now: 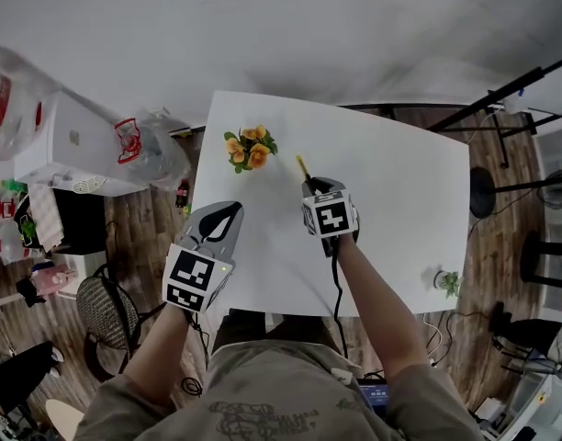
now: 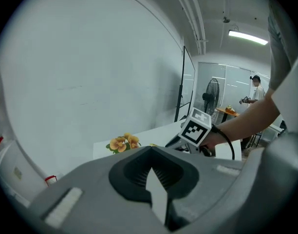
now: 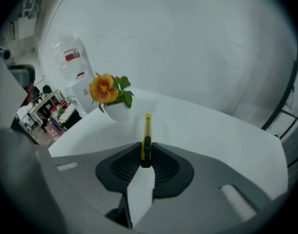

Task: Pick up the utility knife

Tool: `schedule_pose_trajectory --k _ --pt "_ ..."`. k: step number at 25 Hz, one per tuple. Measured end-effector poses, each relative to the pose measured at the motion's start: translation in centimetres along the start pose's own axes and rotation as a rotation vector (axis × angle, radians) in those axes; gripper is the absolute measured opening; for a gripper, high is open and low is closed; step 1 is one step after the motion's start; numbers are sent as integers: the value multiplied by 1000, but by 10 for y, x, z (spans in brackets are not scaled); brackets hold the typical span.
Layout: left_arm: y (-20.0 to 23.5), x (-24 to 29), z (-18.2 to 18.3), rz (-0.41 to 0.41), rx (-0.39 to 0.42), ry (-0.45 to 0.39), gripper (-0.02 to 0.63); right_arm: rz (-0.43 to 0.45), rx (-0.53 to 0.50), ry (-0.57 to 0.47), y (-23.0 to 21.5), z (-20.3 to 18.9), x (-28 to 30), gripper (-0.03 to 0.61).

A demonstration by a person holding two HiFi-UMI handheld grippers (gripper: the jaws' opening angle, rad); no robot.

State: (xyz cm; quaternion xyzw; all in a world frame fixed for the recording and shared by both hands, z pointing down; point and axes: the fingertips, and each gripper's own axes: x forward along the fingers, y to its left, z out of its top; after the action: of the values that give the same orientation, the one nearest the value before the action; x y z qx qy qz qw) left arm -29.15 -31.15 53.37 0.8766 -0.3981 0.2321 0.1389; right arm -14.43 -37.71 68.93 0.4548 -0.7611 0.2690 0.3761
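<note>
While the right gripper (image 3: 146,149) hangs over the middle of the white table (image 1: 400,200), its jaws are clenched on the dark rear end of the utility knife (image 3: 147,128). The yellow body sticks straight out ahead of the jaws towards the potted flowers (image 1: 250,150) at the table's upper left. Grip is narrow and far back, so most of the knife's length is unsupported. Whether the front tip is clear of the tabletop cannot be told from either view. Left gripper (image 1: 231,211) sits at the table's lower-left edge, jaws together on nothing, well apart from the knife. Judgement: the grasp is made and the lift is the step in hand. To do it well, hold the squeeze firm and raise straight up without rolling the wrist, since a thin handle pinched at one end could pivot or droop between the pads. Lift slowly until the tip is plainly off the surface, stay short of the flower pot ahead, and leave the left gripper parked where it is.
</note>
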Motion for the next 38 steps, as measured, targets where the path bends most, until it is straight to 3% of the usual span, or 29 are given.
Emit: schedule_pose_trajectory --k 8,14,17,21,27,33,38 --pt "1 -30 53 36 54 -113 0 38 10 -289 14 88 -110 91" --pt "-4 -64 109 78 203 -193 0 53 -19 -503 29 137 -213 91" --pt "-8 -85 136 98 226 -265 0 54 -31 -606 37 151 -263 91" --pt "-20 -113 164 109 236 -359 0 59 -34 -714 48 157 -318 91" --pt "-54 -148 191 61 235 -451 0 72 -10 -829 57 151 -380 92" --pt "-78 -165 191 51 272 -454 0 7 -87 -855 61 127 -410 91" --pt "-72 -173 181 60 236 -445 0 -18 -103 -825 62 106 -416 91"
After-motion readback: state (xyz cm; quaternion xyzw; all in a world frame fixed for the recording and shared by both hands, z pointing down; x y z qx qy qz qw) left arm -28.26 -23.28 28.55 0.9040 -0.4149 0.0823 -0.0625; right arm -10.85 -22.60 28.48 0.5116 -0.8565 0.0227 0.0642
